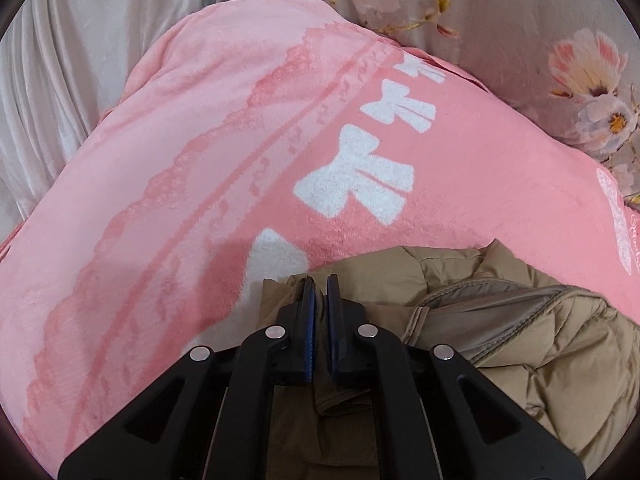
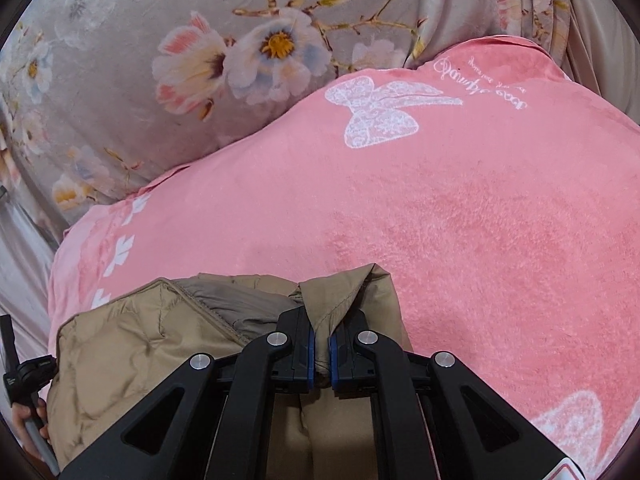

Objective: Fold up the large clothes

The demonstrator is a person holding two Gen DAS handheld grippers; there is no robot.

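Observation:
A tan quilted jacket [image 1: 540,340] lies bunched on a pink fleece blanket [image 1: 200,140] printed with white bows. My left gripper [image 1: 321,282] is shut on a thin fold of the jacket's edge at its left side, and the cloth runs down between the fingers. In the right wrist view the jacket [image 2: 140,352] spreads to the left, its grey lining showing. My right gripper [image 2: 322,338] is shut on a peaked fold of tan cloth, low over the pink blanket [image 2: 460,208].
A grey floral bed cover [image 2: 160,40] lies beyond the blanket and also shows as floral cover [image 1: 520,20]. White draped cloth [image 1: 60,60] hangs at far left. A person's hand [image 2: 28,416] on a grip handle shows at the lower left edge.

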